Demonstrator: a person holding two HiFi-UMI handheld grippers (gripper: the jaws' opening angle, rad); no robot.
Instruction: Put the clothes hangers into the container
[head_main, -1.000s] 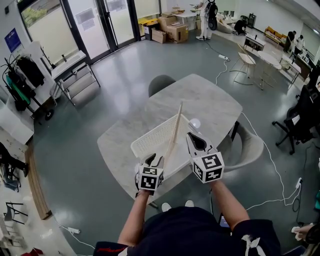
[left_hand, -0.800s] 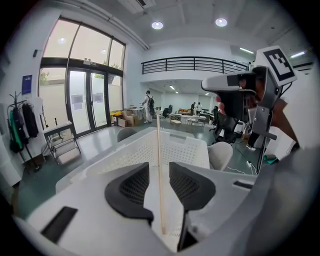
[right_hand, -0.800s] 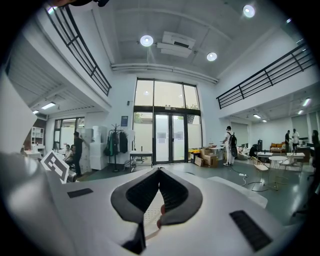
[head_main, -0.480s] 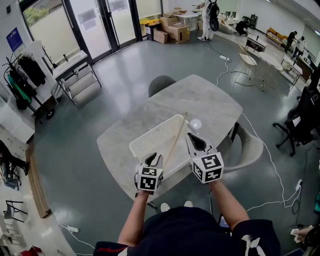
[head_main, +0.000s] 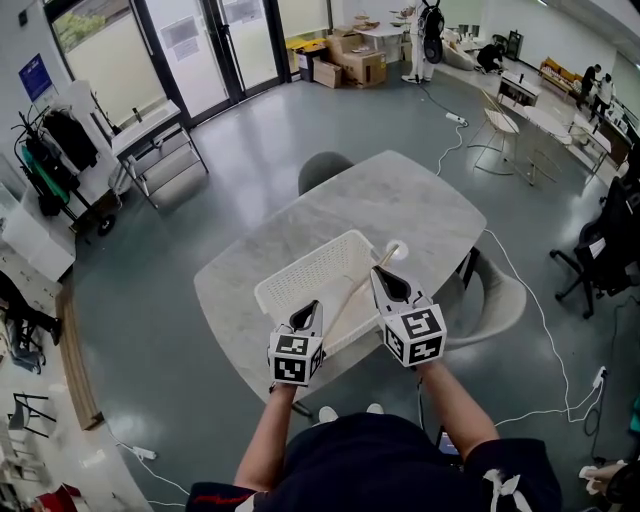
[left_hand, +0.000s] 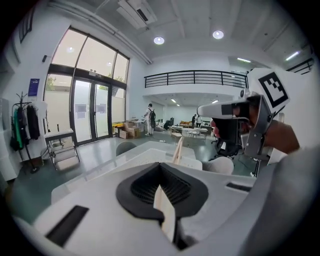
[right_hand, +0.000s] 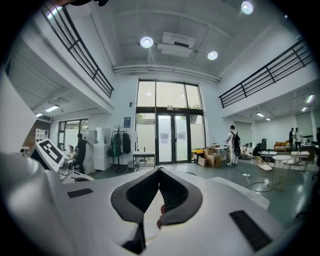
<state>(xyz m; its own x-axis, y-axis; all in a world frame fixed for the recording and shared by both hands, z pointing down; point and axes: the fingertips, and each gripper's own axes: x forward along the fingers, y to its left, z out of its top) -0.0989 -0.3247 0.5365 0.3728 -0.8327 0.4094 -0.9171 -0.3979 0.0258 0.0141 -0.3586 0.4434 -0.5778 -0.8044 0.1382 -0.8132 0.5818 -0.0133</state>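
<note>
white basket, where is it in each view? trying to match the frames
Head view: basket at centre, on the table.
Left gripper view: basket just beyond the jaws, centre.
Right gripper view: basket only a perforated patch between the jaws, low centre.
Shared landmark: the glass doors.

We are in a large open workspace, an office or lab hall: tall glass doors (head_main: 215, 45), polished grey floor (head_main: 250, 150), railed mezzanine (left_hand: 195, 78), ceiling lights (left_hand: 159, 40), cardboard boxes (head_main: 350, 65), a coat rack (head_main: 45, 165), an office chair (head_main: 590, 255) and tables (head_main: 545, 115) beyond our pale worktop (head_main: 420, 200).
</note>
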